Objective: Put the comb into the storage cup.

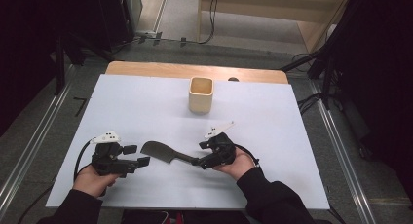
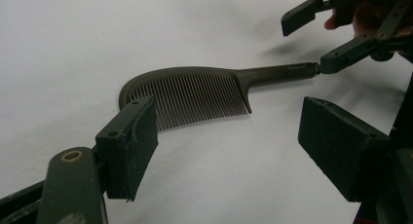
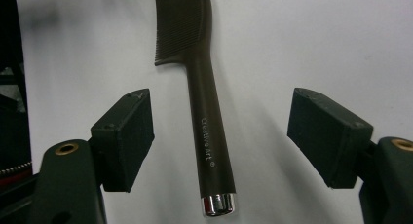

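Right gripper (image 3: 219, 136): jaws spread, straddling handle of dark comb (image 3: 207, 117), which lies flat on white table (image 1: 122, 107). Handle to be centred before closing. Left gripper (image 2: 229, 146): jaws parted, beside the teeth.

The person is wearing dark long sleeves (image 1: 73, 204) reaching to both wrists. Each hand is carrying a black two-jaw unit. The left gripper (image 1: 137, 156) is bearing a white plate on top with small dark markings, and a black cable is looping from its rear. The right gripper (image 1: 198, 153) is carrying a matching white plate and black cable. The jaws are showing thick rectangular black pads, small screw holes, and brass-coloured rings at the pivots.
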`<state>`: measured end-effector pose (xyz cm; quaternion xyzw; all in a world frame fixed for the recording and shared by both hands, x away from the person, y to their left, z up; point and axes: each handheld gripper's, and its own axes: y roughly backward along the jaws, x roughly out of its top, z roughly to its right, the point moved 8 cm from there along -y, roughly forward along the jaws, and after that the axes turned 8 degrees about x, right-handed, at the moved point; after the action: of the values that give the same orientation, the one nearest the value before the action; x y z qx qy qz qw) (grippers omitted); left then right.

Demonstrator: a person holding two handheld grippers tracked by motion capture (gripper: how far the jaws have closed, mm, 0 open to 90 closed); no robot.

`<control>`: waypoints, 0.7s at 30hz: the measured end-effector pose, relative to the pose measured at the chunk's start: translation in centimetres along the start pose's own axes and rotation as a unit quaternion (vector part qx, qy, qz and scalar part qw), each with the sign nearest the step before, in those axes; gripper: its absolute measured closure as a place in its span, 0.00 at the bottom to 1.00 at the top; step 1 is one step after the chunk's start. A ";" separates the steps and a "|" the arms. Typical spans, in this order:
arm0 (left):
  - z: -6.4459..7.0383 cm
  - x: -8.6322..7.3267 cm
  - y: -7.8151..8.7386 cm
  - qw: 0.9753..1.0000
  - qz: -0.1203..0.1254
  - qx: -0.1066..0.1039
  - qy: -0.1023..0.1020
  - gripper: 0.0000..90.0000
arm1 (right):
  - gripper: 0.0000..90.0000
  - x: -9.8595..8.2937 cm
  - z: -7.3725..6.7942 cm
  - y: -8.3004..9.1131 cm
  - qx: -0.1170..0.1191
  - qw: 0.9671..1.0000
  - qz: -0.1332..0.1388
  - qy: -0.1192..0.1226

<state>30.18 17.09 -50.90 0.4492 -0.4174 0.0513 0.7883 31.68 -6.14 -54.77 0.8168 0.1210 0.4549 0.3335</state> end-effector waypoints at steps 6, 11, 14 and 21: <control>0.0 0.0 0.1 1.000 0.000 0.000 0.000 0.25 | 0.28 -0.6 0.0 -0.7 -0.005 1.000 0.001 0.008; 0.0 0.0 0.1 1.000 0.000 -0.001 0.000 0.25 | 0.32 -1.0 0.1 -0.9 -0.016 1.000 0.009 0.026; 0.0 0.0 0.1 1.000 0.000 -0.001 0.000 0.25 | 0.33 -1.4 0.3 -1.2 -0.020 0.999 0.006 0.026; -0.1 0.0 0.1 1.000 0.000 0.000 0.001 0.25 | 0.39 -1.9 0.1 -1.5 -0.050 0.997 0.009 0.050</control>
<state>30.18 17.17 -50.87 0.4488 -0.4167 0.0513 0.7889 30.87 -6.02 -57.04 0.7764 0.1073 0.5040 0.3630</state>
